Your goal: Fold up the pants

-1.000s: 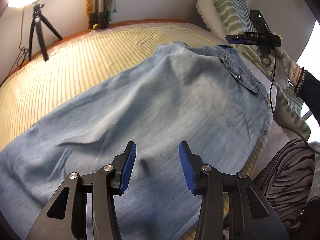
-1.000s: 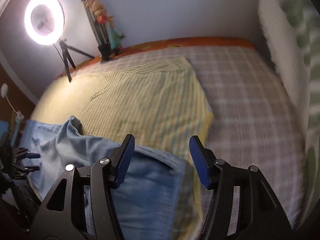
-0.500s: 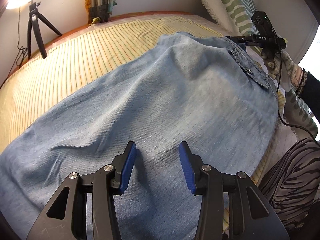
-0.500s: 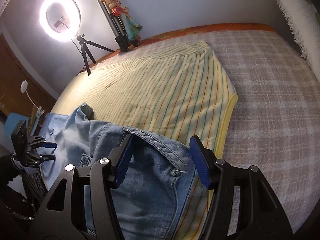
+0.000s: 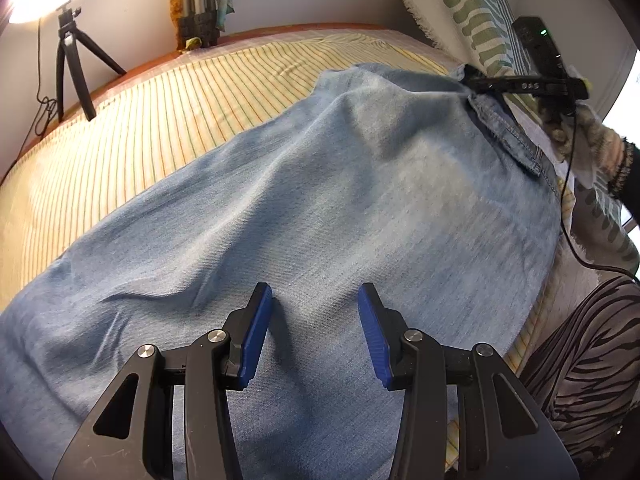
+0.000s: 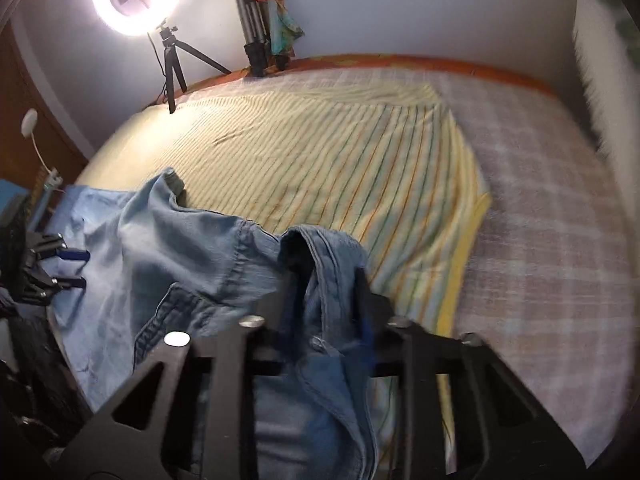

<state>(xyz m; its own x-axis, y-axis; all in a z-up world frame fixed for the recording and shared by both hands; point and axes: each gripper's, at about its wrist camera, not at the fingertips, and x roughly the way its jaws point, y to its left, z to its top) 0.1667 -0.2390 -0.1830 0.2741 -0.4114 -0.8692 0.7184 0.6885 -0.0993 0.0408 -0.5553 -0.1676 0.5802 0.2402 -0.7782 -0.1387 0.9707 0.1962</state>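
Pants (image 5: 340, 208) of light blue denim lie spread over the yellow striped sheet (image 5: 152, 128) on the bed, filling most of the left wrist view. The left gripper (image 5: 316, 328) hovers low above the middle of the fabric with its jaws apart and nothing between the blue pads (image 5: 256, 328); whether the tips touch the cloth I cannot tell. It points along the garment toward the waistband (image 5: 508, 136), which is lifted at the far right by the right gripper (image 5: 520, 84). A ring light on a tripod (image 5: 70, 68) stands behind the bed.

In the right wrist view, which is a little blurred, the right gripper (image 6: 324, 292) has its jaws closed on a bunched part of the waistband (image 6: 320, 256), and the denim hangs down between the arms of the tool. It points over the bed toward the far wall, near the edge where the sheet meets the plaid bedcover (image 6: 560, 240). The rest of the pants (image 6: 160, 264) trails to the left, toward the left gripper (image 6: 60, 268).

I think the main risk is that the thick seam slips out of this narrow hold when it is pulled across, because only a small fold is pinched. Also, with the left side free, the whole garment may drag along and wrinkle instead of folding cleanly.
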